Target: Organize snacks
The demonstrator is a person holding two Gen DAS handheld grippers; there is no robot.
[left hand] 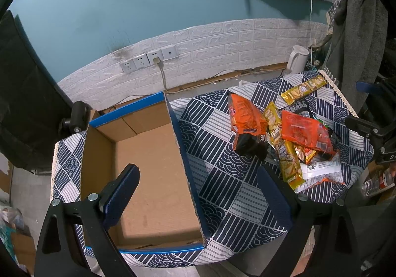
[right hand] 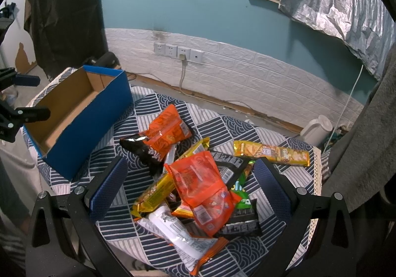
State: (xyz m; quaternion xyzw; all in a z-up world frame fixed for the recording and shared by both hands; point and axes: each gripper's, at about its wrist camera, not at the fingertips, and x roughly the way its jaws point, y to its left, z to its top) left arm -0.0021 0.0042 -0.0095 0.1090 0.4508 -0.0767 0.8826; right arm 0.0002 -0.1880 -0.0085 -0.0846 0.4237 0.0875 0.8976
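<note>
An empty blue cardboard box [left hand: 148, 165] [right hand: 74, 113] stands on the left of a table with a blue-and-white patterned cloth [left hand: 222, 178] [right hand: 153, 247]. To its right lies a pile of snack packets: an orange-and-black bag [left hand: 247, 126] [right hand: 163, 138], an orange bag [left hand: 307, 131] [right hand: 205, 190], yellow bars [left hand: 284, 150] [right hand: 153, 193], a white packet [left hand: 321, 173] [right hand: 178, 230]. One yellow bar [left hand: 304, 89] [right hand: 272, 153] lies apart at the far side. My left gripper [left hand: 200, 175] is open over the box's right wall. My right gripper [right hand: 190, 165] is open above the pile, holding nothing.
A white kettle [left hand: 297, 59] [right hand: 316, 128] stands on the floor behind the table. Wall sockets with a plugged cable [left hand: 151, 59] [right hand: 183, 54] are on the white brick panel. A grey cloth [left hand: 358, 29] hangs at the right, and a plastic bottle [left hand: 378, 180] lies beyond the table's right edge.
</note>
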